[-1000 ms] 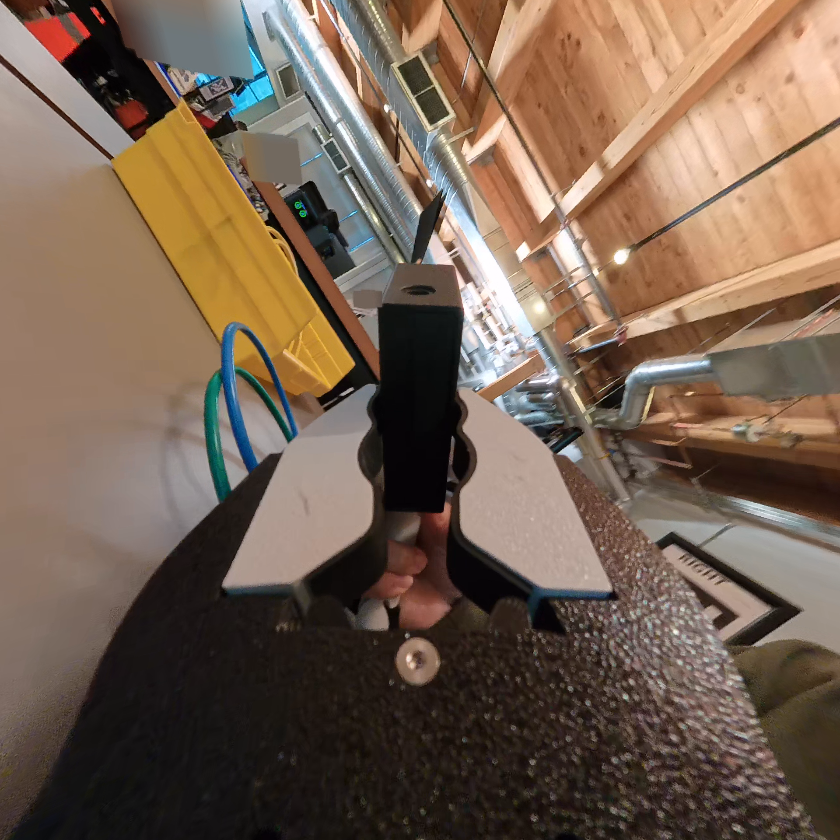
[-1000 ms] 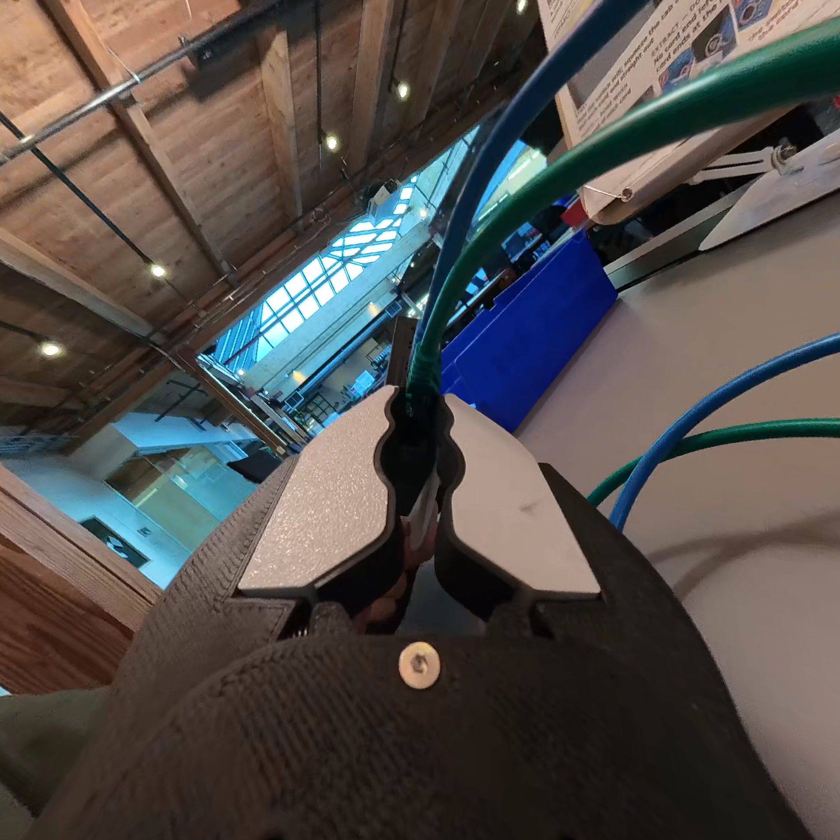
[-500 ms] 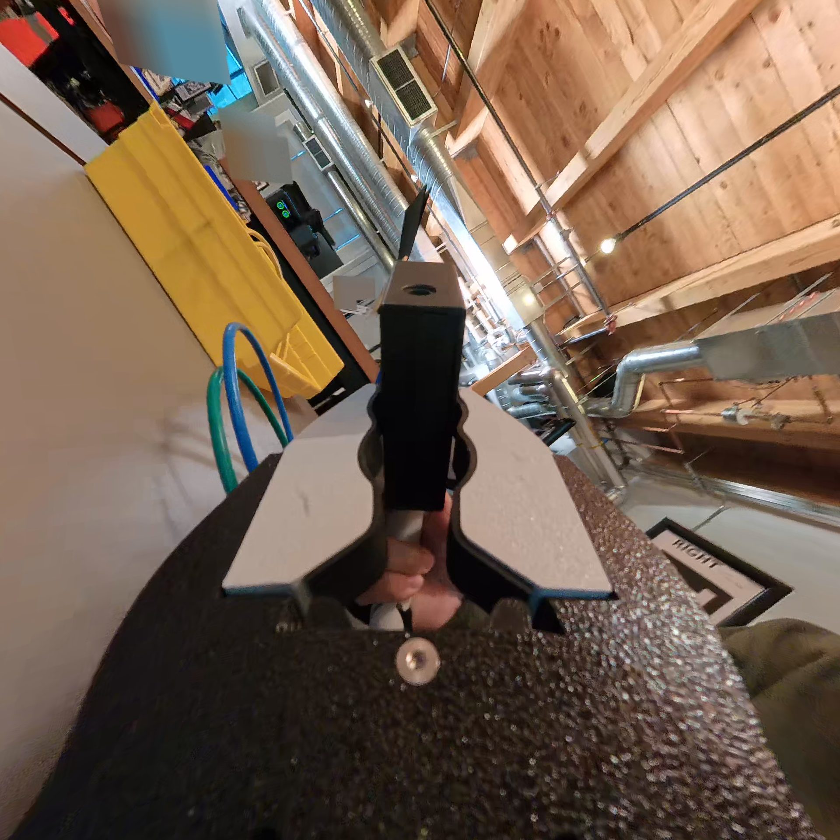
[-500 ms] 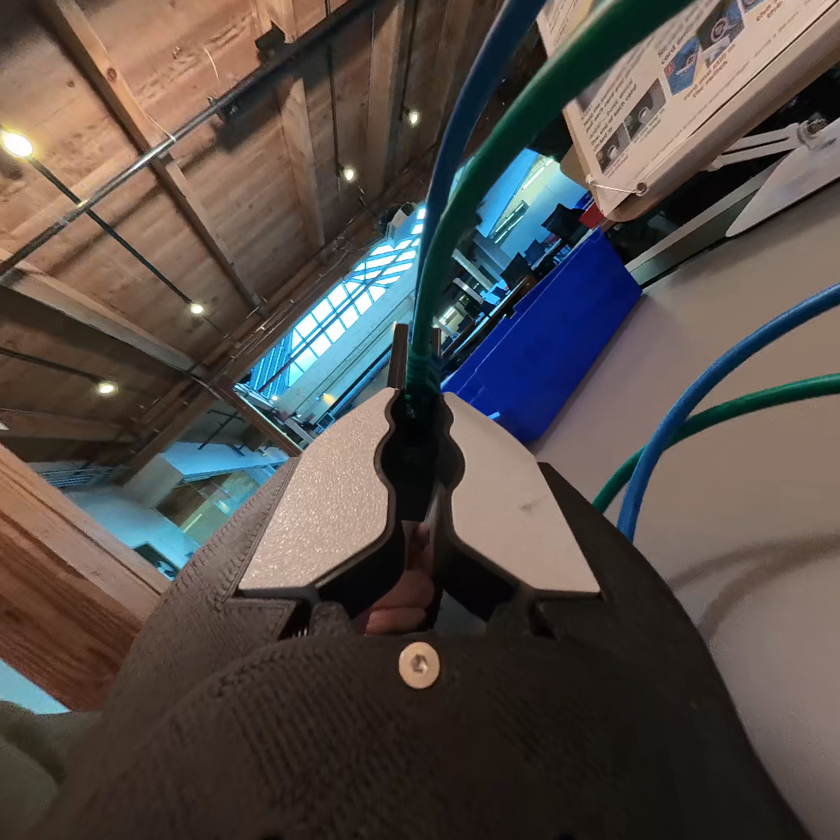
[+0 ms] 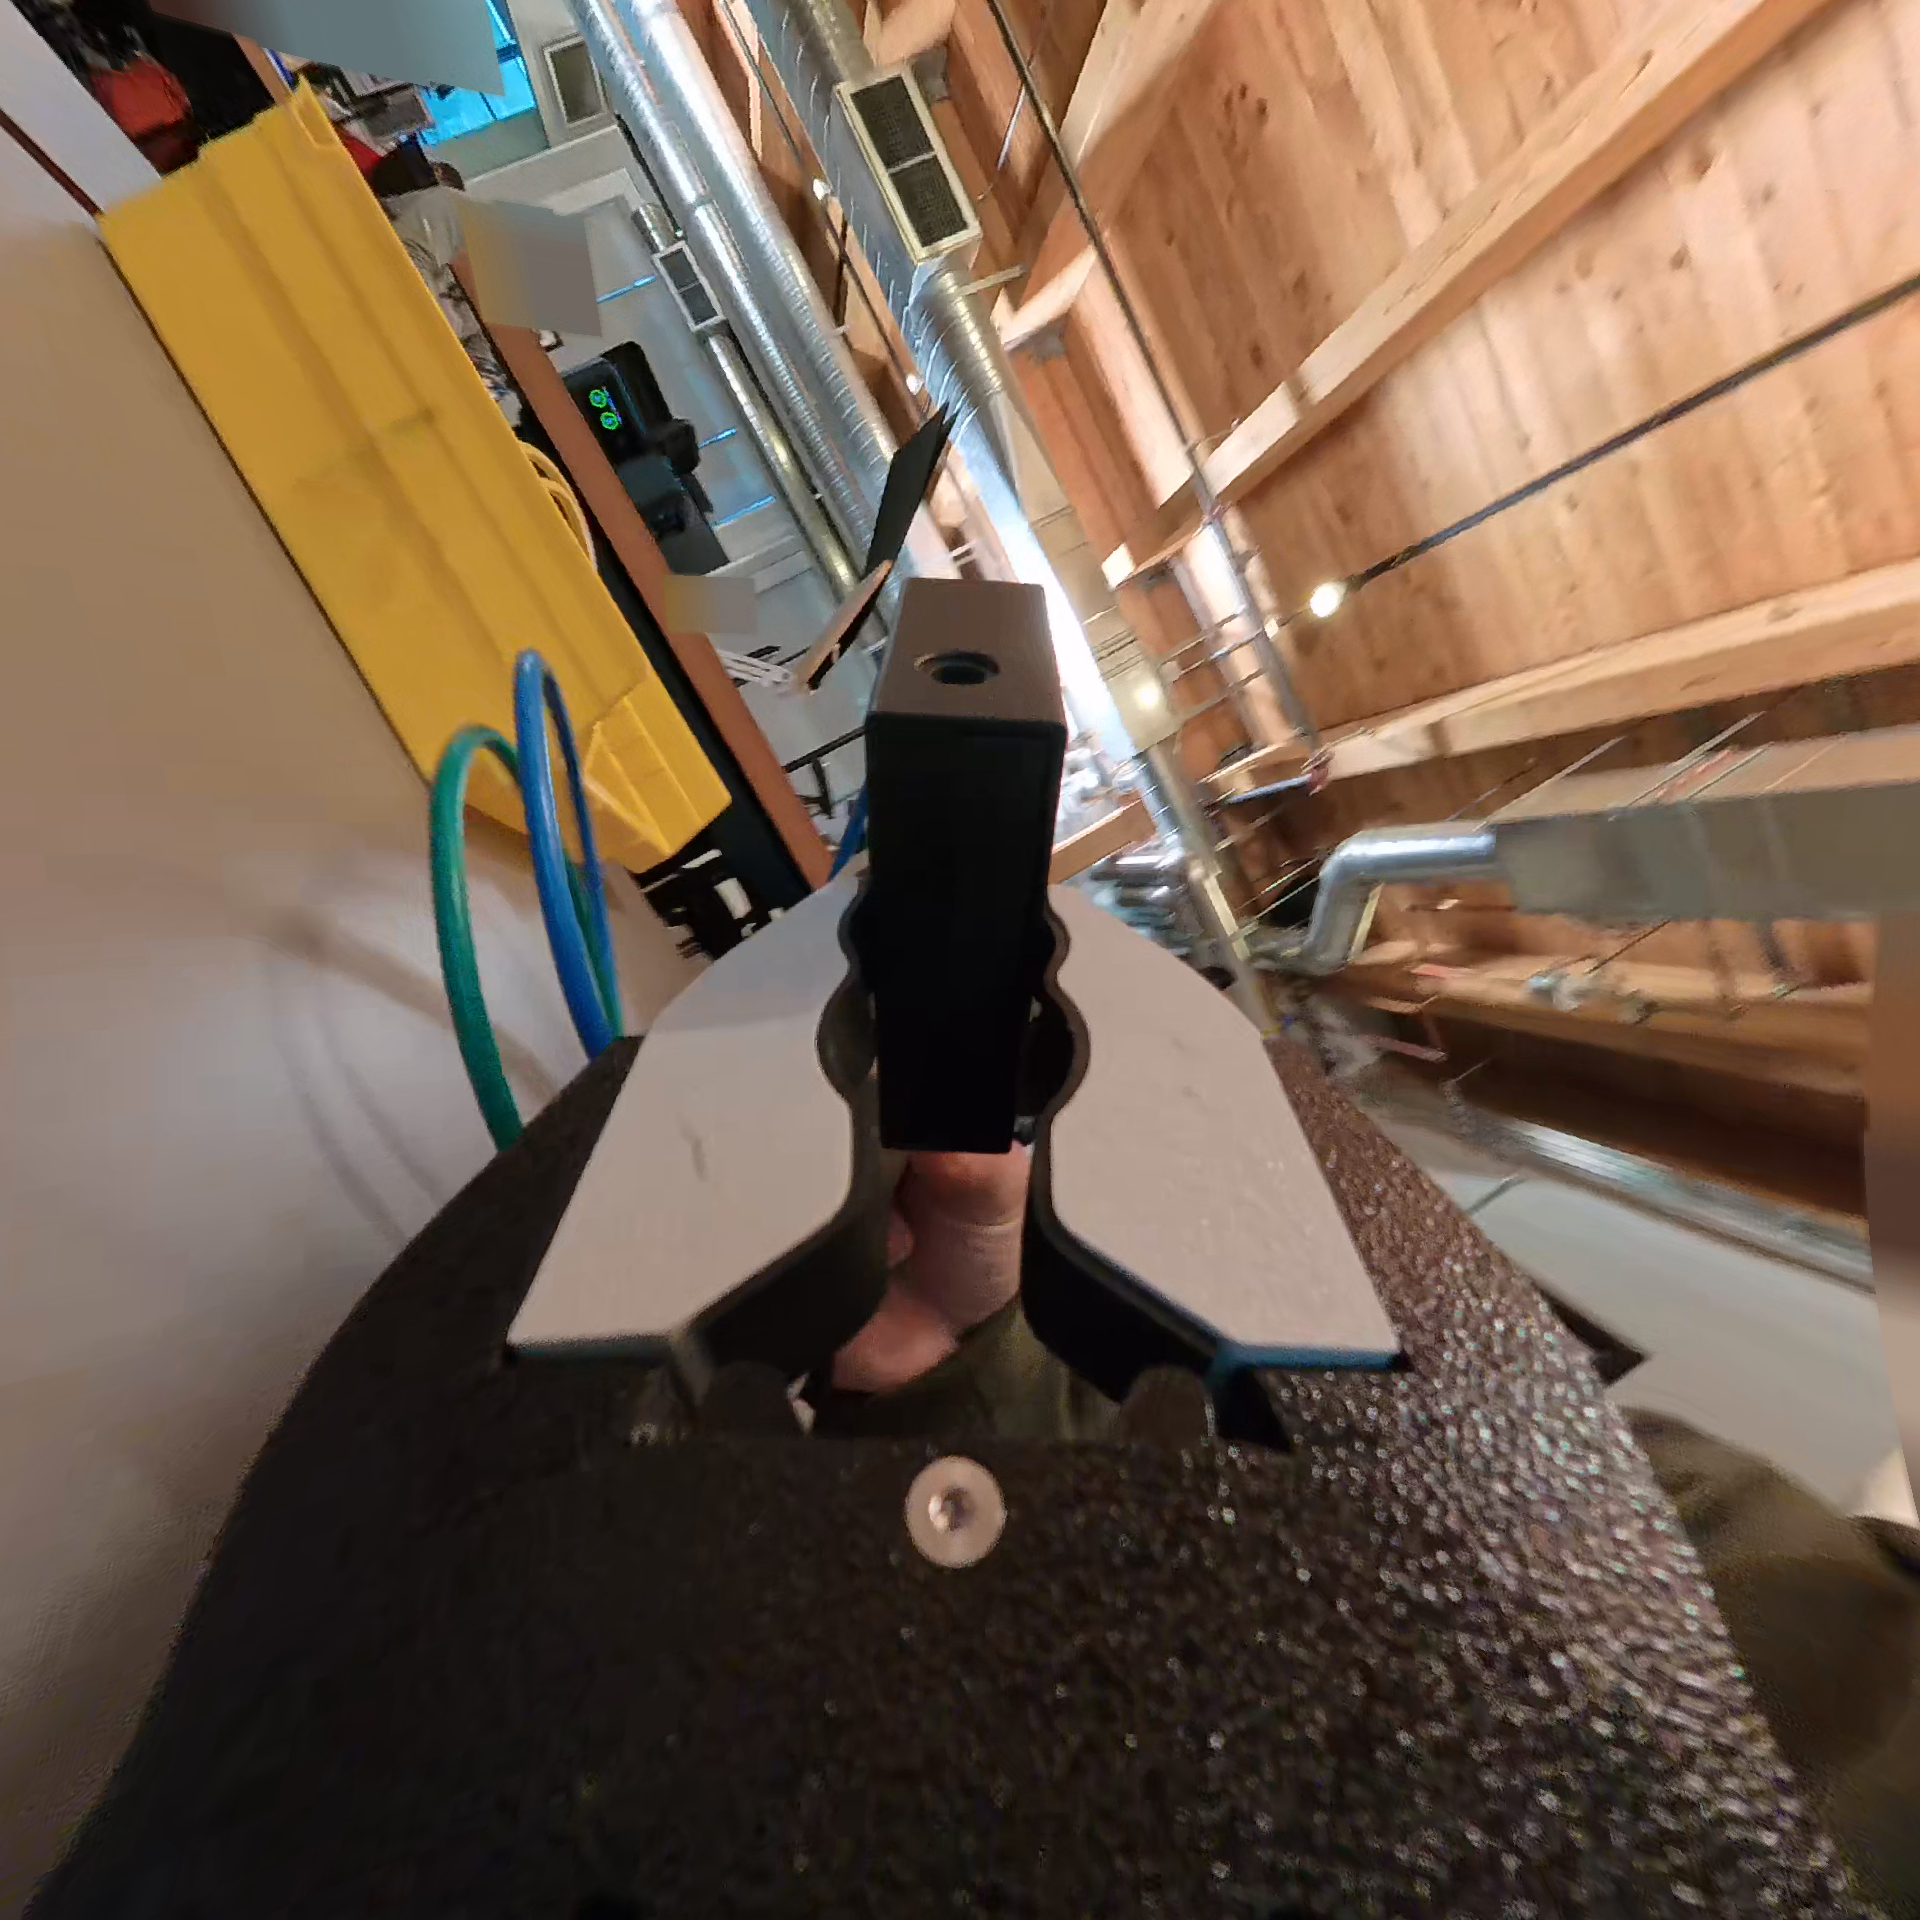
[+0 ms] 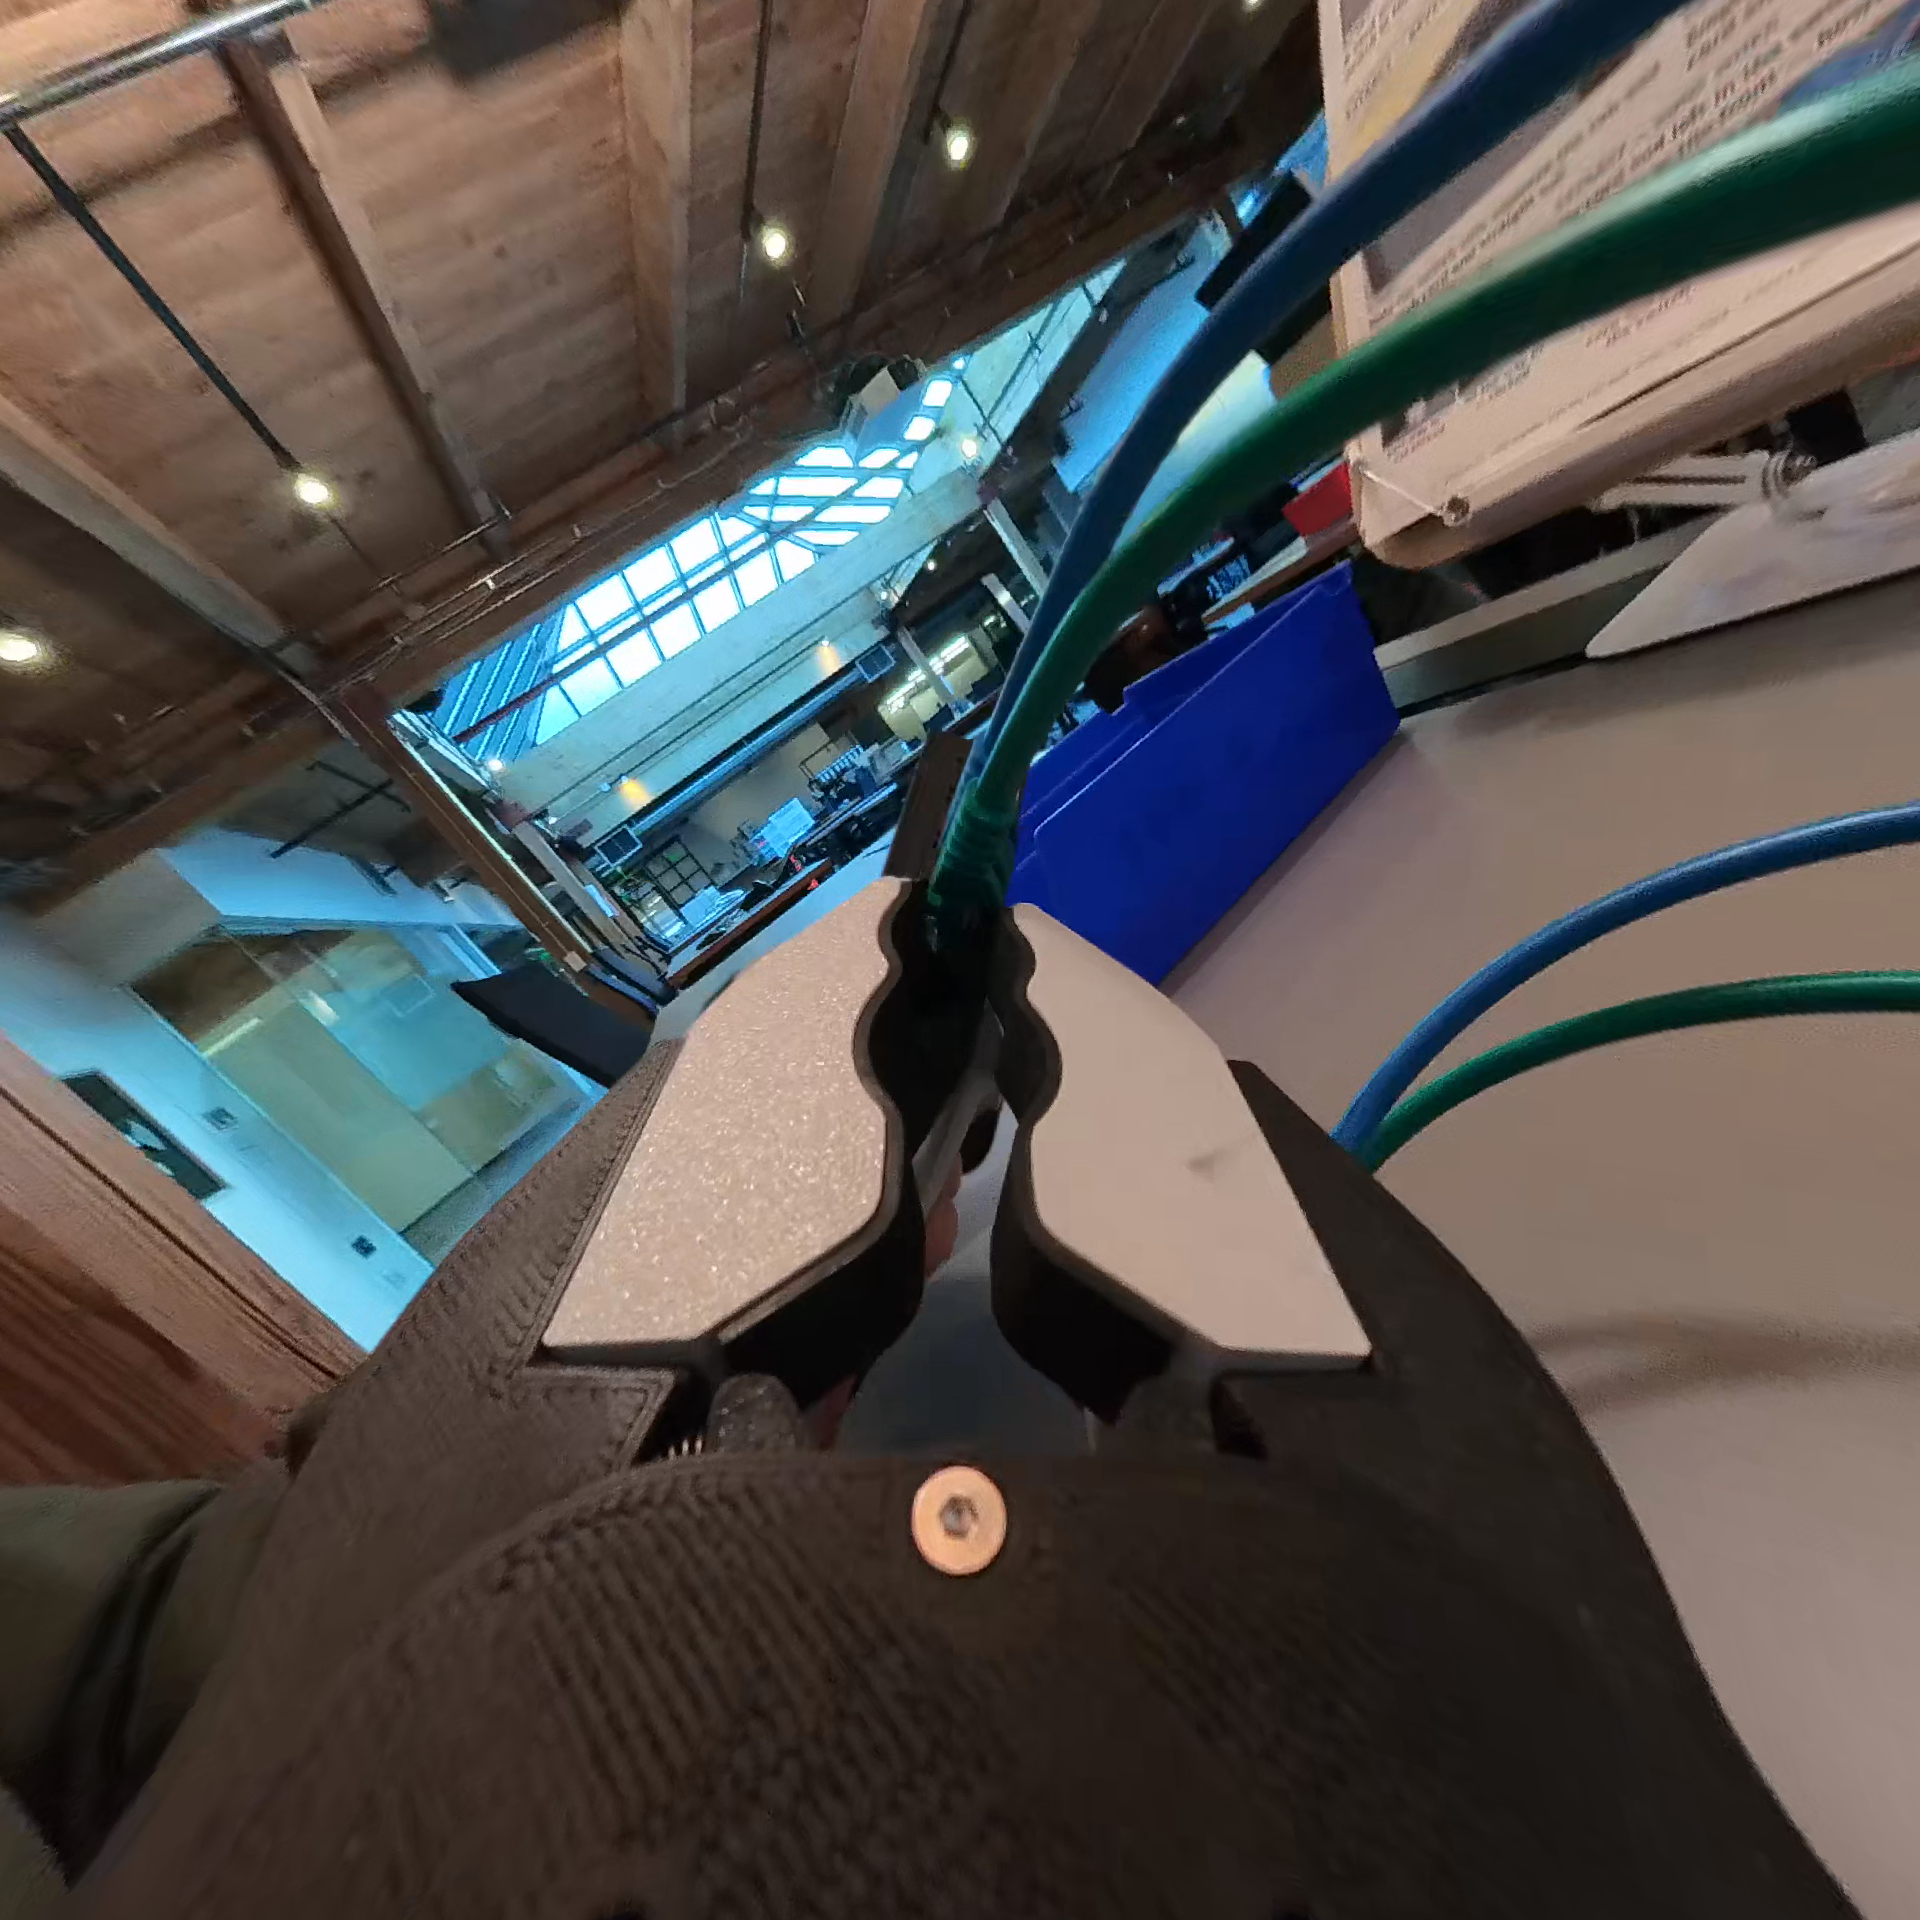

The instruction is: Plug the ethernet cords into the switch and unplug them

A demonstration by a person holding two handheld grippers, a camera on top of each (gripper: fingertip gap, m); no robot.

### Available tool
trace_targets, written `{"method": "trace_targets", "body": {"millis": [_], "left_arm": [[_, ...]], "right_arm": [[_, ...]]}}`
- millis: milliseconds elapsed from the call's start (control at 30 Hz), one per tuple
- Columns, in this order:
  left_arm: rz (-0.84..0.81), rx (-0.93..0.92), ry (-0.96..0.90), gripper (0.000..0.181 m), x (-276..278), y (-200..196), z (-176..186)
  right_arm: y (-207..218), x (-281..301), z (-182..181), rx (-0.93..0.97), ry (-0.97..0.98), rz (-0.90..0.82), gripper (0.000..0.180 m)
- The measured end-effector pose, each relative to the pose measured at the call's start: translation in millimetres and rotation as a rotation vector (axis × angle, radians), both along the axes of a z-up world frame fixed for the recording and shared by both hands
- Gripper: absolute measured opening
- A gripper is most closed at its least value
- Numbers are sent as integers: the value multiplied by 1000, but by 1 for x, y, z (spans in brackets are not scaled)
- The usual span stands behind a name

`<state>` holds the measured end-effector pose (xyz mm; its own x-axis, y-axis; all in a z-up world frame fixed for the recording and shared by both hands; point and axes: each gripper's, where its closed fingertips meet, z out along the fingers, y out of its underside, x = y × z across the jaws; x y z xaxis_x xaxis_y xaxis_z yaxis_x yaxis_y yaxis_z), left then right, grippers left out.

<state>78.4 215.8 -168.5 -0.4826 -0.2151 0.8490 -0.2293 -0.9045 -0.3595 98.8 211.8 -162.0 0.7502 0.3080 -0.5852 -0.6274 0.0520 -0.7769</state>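
Above the pale bench (image 6: 1558,935), left tool (image 5: 956,997) clamps the upright switch (image 5: 961,894); right tool (image 6: 961,966) pinches the green cord (image 6: 1195,520) plug alongside it

Looping blue round cable (image 5: 556,831) and green round cable (image 5: 462,935) crowd the pale tabletop (image 5: 156,935) beside the yellow plastic bin (image 5: 343,416).

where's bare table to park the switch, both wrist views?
Left view: bare table left of the green cord and blue cord loops, below the yellow bin. Right view: free below the cords, right of the fingers. Crowded near the blue bin.
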Motion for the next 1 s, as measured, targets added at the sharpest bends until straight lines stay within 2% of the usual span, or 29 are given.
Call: {"method": "trace_targets", "body": {"millis": [67, 133, 233, 300, 400, 467, 533, 567, 667, 767, 867, 933, 1000], "left_arm": [[7, 63, -11, 27, -1, -1, 3], [7, 91, -40, 27, -2, -4, 9], [70, 286, -73, 27, -3, -6, 13], [44, 251, -66, 27, -5, -5, 15], [-16, 96, -66, 27, -5, -5, 14], [-3, 175, -60, 27, -3, -6, 11], [13, 271, -70, 27, -5, -8, 15], [6, 267, -77, 27, -6, -8, 16], [-56, 94, -79, 27, -7, -7, 16], [-21, 210, -99, 27, -7, -11, 15], [5, 342, -216, 27, -15, -17, 28], [-3, 362, -275, 27, -20, -20, 33], [9, 363, -294, 27, -21, -19, 34]], "right_arm": [[-3, -1, 2, 7, -27, 1, 16], [-4, -1, 9, 42, 31, 22, 14], [-5, -2, 15, 129, 268, 102, 13], [-5, -5, 18, 156, 324, 116, 13], [-3, -4, 18, 109, 224, 83, 13], [-4, -2, 14, 77, 166, 62, 13], [-7, -4, 17, 101, 194, 74, 13], [-7, -6, 18, 101, 176, 84, 13], [-4, -6, 20, 88, 146, 53, 13], [-8, -6, 19, 111, 112, 50, 13], [-17, -15, 33, 210, 51, 129, 13], [-22, -22, 38, 256, -51, 111, 13], [-21, -22, 37, 255, -66, 84, 14]]}}
